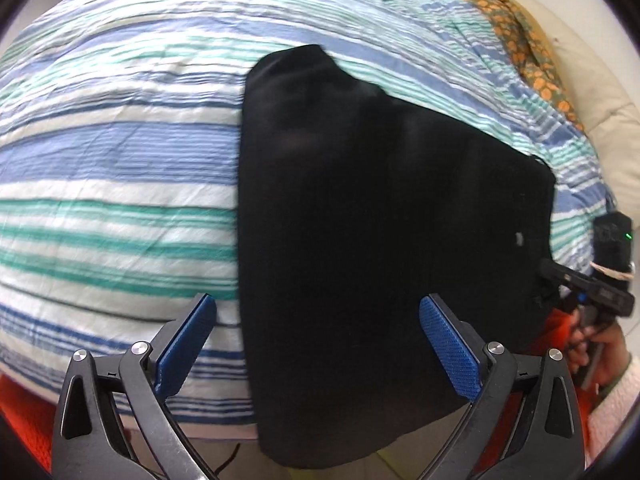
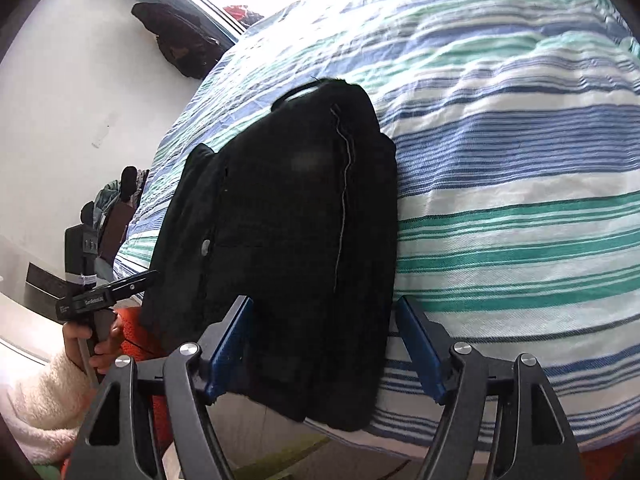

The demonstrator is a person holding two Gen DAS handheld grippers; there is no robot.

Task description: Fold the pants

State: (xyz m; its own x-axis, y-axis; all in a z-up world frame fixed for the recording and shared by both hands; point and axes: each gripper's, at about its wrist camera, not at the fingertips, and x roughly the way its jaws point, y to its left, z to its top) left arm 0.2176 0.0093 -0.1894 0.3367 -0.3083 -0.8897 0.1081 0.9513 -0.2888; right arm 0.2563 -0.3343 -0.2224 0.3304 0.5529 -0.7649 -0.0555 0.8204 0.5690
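Black pants point(image 1: 380, 220), folded into a long stack, lie on the striped bedspread point(image 1: 120, 160), with their near end drooping over the bed's edge. My left gripper point(image 1: 318, 306) hovers open above that near end; its left finger is over the bedspread and its right finger over the cloth. In the right wrist view the pants point(image 2: 288, 220) show a pale seam and a button. My right gripper point(image 2: 324, 308) stands open astride the near end, and its right pad is clear of the cloth. Each view catches the other gripper at the pants' side edge.
An orange flowered cloth point(image 1: 520, 40) lies at the bed's far right. Dark clothes point(image 2: 180, 40) hang against the white wall by the window. More clothes are piled on a chair point(image 2: 112, 208). A hand in a white fleece sleeve point(image 2: 40, 392) holds the left gripper.
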